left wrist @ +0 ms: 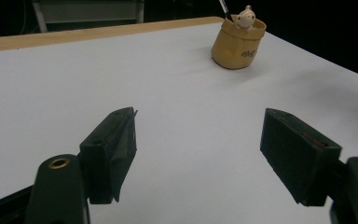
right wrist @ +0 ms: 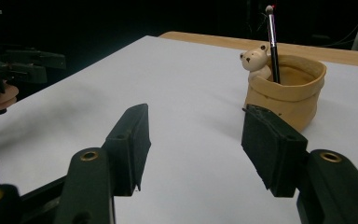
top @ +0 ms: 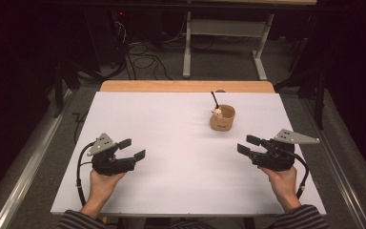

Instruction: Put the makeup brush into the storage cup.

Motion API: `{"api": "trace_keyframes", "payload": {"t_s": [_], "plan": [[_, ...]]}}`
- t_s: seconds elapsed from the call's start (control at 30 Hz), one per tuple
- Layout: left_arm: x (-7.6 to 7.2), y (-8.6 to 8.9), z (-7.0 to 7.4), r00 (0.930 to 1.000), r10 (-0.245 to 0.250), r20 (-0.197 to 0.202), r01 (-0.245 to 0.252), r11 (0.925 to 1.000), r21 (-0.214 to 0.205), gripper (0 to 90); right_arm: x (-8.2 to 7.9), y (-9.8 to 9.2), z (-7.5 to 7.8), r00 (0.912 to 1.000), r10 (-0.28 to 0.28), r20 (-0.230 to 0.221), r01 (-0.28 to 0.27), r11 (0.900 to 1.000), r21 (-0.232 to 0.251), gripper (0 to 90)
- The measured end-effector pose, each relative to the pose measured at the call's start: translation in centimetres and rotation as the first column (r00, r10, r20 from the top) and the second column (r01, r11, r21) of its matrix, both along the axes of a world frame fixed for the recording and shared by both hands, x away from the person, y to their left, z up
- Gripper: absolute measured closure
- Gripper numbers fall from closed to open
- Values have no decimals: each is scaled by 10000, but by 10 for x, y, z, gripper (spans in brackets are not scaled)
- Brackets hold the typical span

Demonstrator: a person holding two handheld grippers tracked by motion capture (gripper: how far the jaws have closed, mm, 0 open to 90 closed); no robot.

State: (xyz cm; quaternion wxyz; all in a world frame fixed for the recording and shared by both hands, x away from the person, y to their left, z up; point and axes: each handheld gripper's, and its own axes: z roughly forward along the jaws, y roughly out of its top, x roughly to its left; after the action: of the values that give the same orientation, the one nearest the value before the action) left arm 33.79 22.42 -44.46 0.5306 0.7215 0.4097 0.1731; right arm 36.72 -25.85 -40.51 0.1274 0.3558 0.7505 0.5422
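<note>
- On the desk (top: 181, 143), white top with a wood strip along the far edge, sits one tan cup-like holder (top: 222, 118), far of centre and toward the person's right.
- Holder has a small pale bear figure (top: 217, 112) on its rim and a thin black brush (top: 215, 98) standing in it, leaning toward the far edge.
- Left gripper (top: 132, 149), near-left of desk, held in the person's left hand (top: 102, 183); fingers spread wide apart, nothing between them, pointing toward desk centre.
- Left gripper view: both black fingers (left wrist: 114, 149) well apart over bare white surface, not touching anything; holder (left wrist: 238, 43) well ahead, up and to the right.
- Right gripper (top: 247, 145), near-right of desk, held in the right hand (top: 282, 181); fingers also wide apart, empty, pointing toward the centre.
- Right gripper view: fingers (right wrist: 133, 142) apart, holder (right wrist: 289, 91) just past the right-side finger, not touched; bear (right wrist: 256, 60) and brush (right wrist: 273, 39) visible at its rim.
- Same view, far left: the other gripper (right wrist: 16, 63) and hand, well apart from the holder.
- Grey three-cornered plate (top: 101, 142) on top of each gripper; cable (top: 79, 174) loops off the left one.
- Striped sleeves (top: 76, 220) at the bottom edge of the high view.
</note>
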Motion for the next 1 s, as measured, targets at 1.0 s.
{"api": "trace_keyframes", "payload": {"t_s": [1.0], "plan": [[0,0,0,10000,35,18,-35,10000,-23,273,1,-3,-17,9998,-191,7,191,9994,-298,419]]}}
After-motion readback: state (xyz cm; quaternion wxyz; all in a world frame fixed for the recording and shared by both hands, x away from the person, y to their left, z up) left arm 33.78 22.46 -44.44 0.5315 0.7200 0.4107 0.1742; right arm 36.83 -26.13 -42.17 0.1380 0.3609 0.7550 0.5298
